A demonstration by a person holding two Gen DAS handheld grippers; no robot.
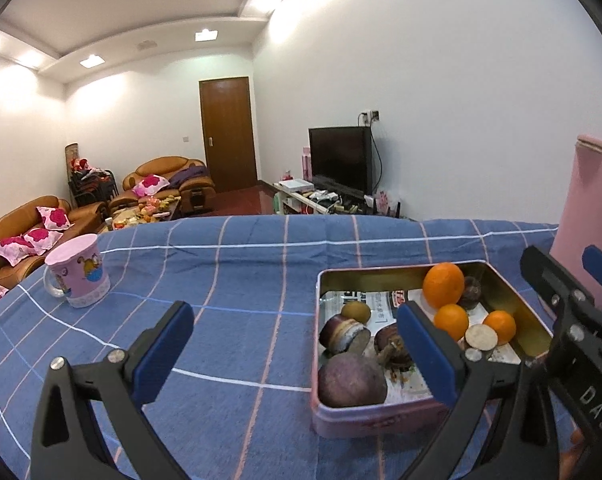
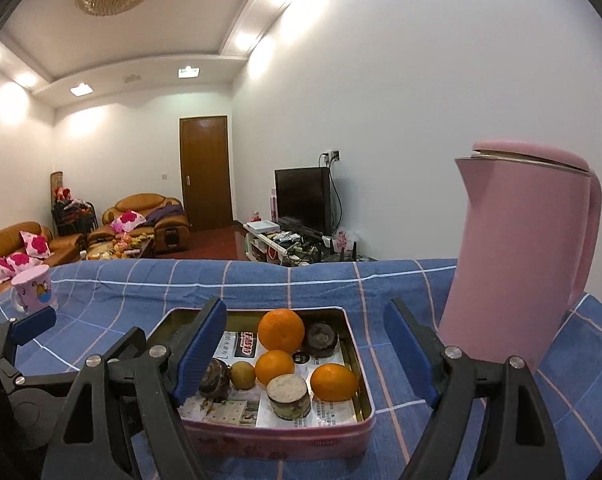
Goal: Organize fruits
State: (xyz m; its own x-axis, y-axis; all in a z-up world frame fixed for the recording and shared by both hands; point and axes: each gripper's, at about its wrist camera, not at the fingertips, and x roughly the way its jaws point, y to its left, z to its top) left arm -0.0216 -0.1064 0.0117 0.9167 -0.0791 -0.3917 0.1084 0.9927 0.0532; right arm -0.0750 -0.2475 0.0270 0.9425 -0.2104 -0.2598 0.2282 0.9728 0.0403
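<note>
A pink metal tin (image 1: 381, 420) (image 2: 285, 444) lined with newspaper sits on the blue checked cloth. In it lie three oranges, the largest (image 1: 444, 285) (image 2: 281, 329) at the back, a small greenish-brown fruit (image 1: 356, 312) (image 2: 243, 376), a round purple fruit (image 1: 352, 380) and several cut dark pieces (image 2: 289, 396). My left gripper (image 1: 297, 356) is open and empty, its right finger over the tin's near part. My right gripper (image 2: 317, 356) is open and empty, held above the tin's near side. The right gripper also shows in the left wrist view (image 1: 569, 280).
A pink kettle (image 2: 517, 256) (image 1: 585, 220) stands right of the tin. A pink patterned mug (image 1: 79, 276) (image 2: 33, 292) stands at the cloth's far left. Beyond the table's far edge are sofas, a door and a television.
</note>
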